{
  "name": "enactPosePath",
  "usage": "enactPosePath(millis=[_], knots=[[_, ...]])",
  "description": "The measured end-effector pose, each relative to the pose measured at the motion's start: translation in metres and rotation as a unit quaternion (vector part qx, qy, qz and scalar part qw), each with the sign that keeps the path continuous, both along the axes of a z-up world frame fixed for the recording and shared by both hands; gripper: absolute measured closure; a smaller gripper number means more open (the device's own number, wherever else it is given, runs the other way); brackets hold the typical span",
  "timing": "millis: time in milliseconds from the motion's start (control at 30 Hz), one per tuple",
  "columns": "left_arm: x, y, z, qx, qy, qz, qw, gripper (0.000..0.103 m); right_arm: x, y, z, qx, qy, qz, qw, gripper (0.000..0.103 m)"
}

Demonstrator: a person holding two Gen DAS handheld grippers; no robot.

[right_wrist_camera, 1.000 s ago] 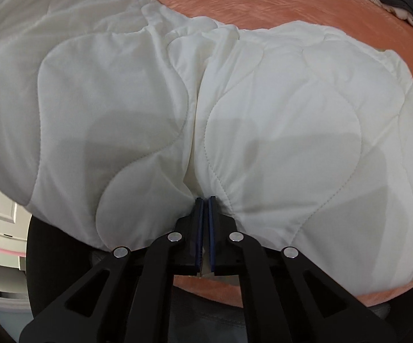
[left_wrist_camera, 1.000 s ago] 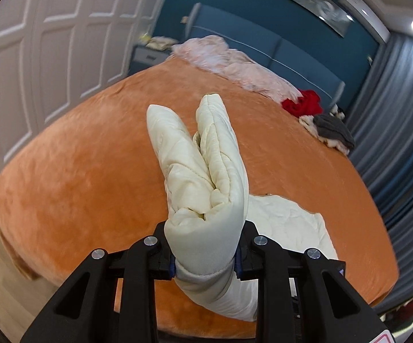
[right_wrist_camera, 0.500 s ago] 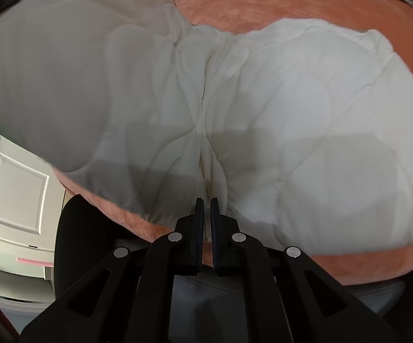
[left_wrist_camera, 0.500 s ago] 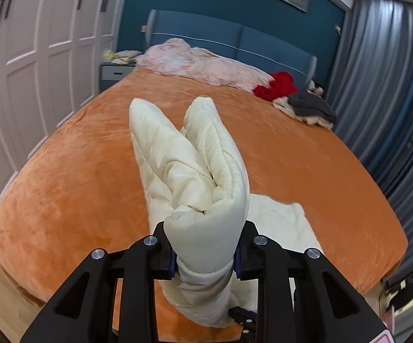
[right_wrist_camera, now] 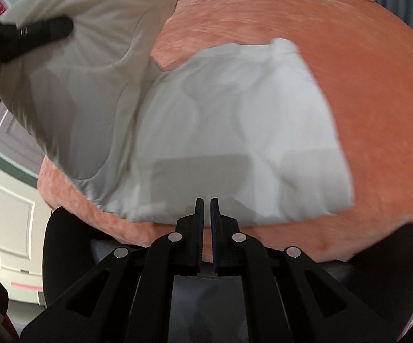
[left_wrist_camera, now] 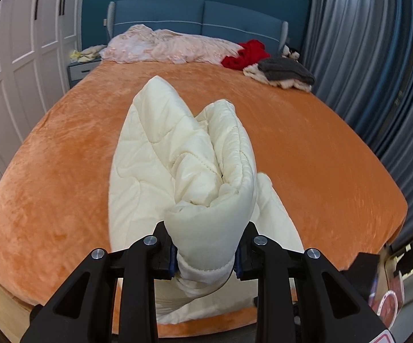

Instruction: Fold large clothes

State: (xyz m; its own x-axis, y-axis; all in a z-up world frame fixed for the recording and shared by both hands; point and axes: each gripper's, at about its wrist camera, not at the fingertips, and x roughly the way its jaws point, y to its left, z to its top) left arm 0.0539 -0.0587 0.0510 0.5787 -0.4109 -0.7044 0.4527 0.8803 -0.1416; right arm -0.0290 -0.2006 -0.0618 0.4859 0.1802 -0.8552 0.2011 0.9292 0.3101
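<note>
A cream quilted garment [left_wrist_camera: 183, 157] lies partly on the orange bed [left_wrist_camera: 306, 143] near its foot edge. My left gripper [left_wrist_camera: 206, 254] is shut on a thick bunched fold of it and holds that part raised. In the right wrist view the garment [right_wrist_camera: 235, 120] spreads flat on the bed, with its left part lifted. The left gripper [right_wrist_camera: 29, 34] shows there at upper left, holding the raised fabric. My right gripper [right_wrist_camera: 207, 208] is nearly closed with a narrow gap. It is empty, just off the garment's near edge.
At the head of the bed lie a pink blanket [left_wrist_camera: 166, 45], a red garment [left_wrist_camera: 246, 54] and a grey and cream pile [left_wrist_camera: 283, 74]. White wardrobe doors [left_wrist_camera: 15, 57] stand on the left, grey curtains [left_wrist_camera: 378, 57] on the right.
My right gripper has let go of the garment's edge and pulled back from it. My left gripper has swung with its fold to face the headboard, and the garment has dropped flatter on the bed.
</note>
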Motion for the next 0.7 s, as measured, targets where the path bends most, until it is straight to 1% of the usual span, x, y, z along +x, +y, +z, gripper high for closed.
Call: enactPosePath(millis=[100,267,300,367,400,467,533,567,600,633,667,700], knots=[[-0.003,-0.013,-0.010,0.010,0.009,-0.010,0.9998,0.079,-0.011,-0.018,-0.001,0.001,0.001,-0.018,1.000,0.098],[-0.008,-0.040,-0.039,0.034,0.042,-0.037,0.9979,0.078,-0.019,-0.036,0.002,0.001,-0.003,-0.039,0.999,0.098],[-0.010,-0.044,-0.045,0.040,0.047,-0.040,0.9973,0.077,-0.021,-0.041,0.004,0.000,-0.006,-0.044,0.999,0.098],[-0.015,-0.051,-0.057,0.051,0.052,-0.046,0.9963,0.070,-0.024,-0.049,0.011,-0.002,-0.011,-0.051,0.999,0.098],[-0.019,-0.051,-0.059,0.050,0.048,-0.046,0.9965,0.068,-0.027,-0.053,0.014,-0.004,-0.015,-0.054,0.998,0.098],[-0.024,-0.047,-0.057,0.043,0.041,-0.048,0.9971,0.060,-0.029,-0.061,0.027,-0.010,-0.029,-0.058,0.998,0.096],[-0.031,-0.037,-0.049,0.019,0.043,-0.056,0.9974,0.041,-0.030,-0.066,0.044,-0.014,-0.046,-0.057,0.997,0.086],[-0.034,-0.028,-0.043,0.002,0.044,-0.057,0.9974,0.037,-0.029,-0.066,0.051,-0.015,-0.054,-0.056,0.997,0.082],[-0.038,-0.016,-0.037,-0.016,0.042,-0.054,0.9976,0.029,-0.028,-0.066,0.060,-0.016,-0.065,-0.054,0.996,0.070],[-0.041,-0.008,-0.033,-0.024,0.040,-0.047,0.9978,0.025,-0.027,-0.066,0.072,-0.018,-0.080,-0.049,0.995,0.057],[-0.043,0.003,-0.030,-0.027,0.037,-0.035,0.9983,0.018,-0.025,-0.064,0.081,-0.020,-0.092,-0.043,0.995,0.051],[-0.045,0.019,-0.029,-0.030,0.036,-0.016,0.9988,0.017,-0.022,-0.059,0.090,-0.024,-0.104,-0.036,0.994,0.042]])
